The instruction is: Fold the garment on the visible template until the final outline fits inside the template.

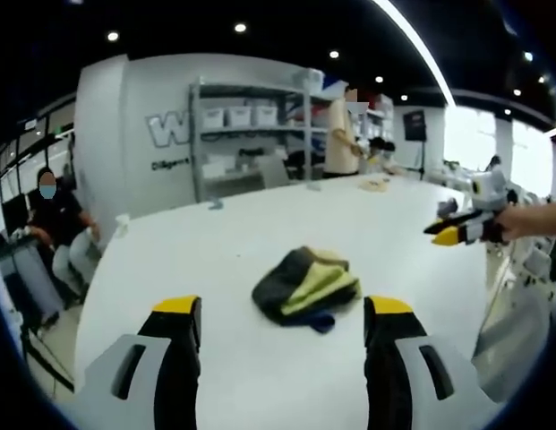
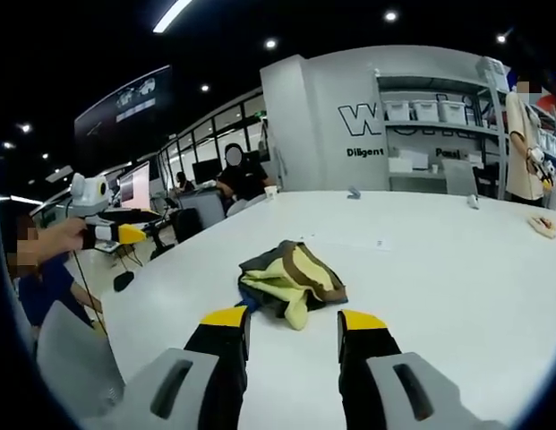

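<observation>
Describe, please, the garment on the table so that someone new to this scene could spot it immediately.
On the large white table, look just ahead of the left gripper and the right gripper. The garment lies there bunched in a small heap. Its dark grey, yellow-green and brown folds stand out from the bare white surface around it.

Big white desk (image 1: 215, 251), glossy top, rounded edge. One garment (image 1: 306, 285) lies on it near the middle: crumpled bundle, dark grey/brown outside with yellow-green folds and a bit of dark blue at one end, flat on the surface. Same bundle in right gripper view (image 2: 290, 279), just ahead of the camera. Far side of the desk: small tan item (image 1: 376, 184) near the edge, a small grey object (image 1: 215, 204) toward the back, too small to tell what either is
</observation>
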`<control>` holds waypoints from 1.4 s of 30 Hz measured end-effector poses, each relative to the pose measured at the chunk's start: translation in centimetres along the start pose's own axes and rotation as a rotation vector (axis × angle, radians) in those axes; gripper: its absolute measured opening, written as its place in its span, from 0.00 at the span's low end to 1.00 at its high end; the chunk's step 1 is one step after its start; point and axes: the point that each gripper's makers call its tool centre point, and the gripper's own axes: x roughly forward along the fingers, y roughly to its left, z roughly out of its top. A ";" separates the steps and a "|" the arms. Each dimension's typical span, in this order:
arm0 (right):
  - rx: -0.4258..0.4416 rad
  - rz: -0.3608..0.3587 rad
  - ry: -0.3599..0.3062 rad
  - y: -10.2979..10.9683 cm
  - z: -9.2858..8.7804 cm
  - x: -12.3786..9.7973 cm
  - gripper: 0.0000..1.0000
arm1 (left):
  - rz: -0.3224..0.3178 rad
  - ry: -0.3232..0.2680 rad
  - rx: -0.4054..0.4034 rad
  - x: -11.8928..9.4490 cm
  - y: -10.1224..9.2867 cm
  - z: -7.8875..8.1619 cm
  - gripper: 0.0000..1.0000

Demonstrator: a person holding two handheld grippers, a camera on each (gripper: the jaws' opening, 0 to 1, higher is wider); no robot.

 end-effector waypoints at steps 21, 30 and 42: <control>0.011 -0.007 0.018 -2.5 0.0 4.6 0.33 | -0.084 0.069 0.100 7.1 1.3 -0.1 0.66; -0.003 -0.003 0.036 -4.5 -0.1 6.7 0.31 | -0.167 0.077 0.142 11.0 0.8 0.7 0.62; -0.001 -0.001 0.076 -5.8 -1.2 10.1 0.29 | -0.165 0.105 0.105 14.7 1.5 -0.9 0.57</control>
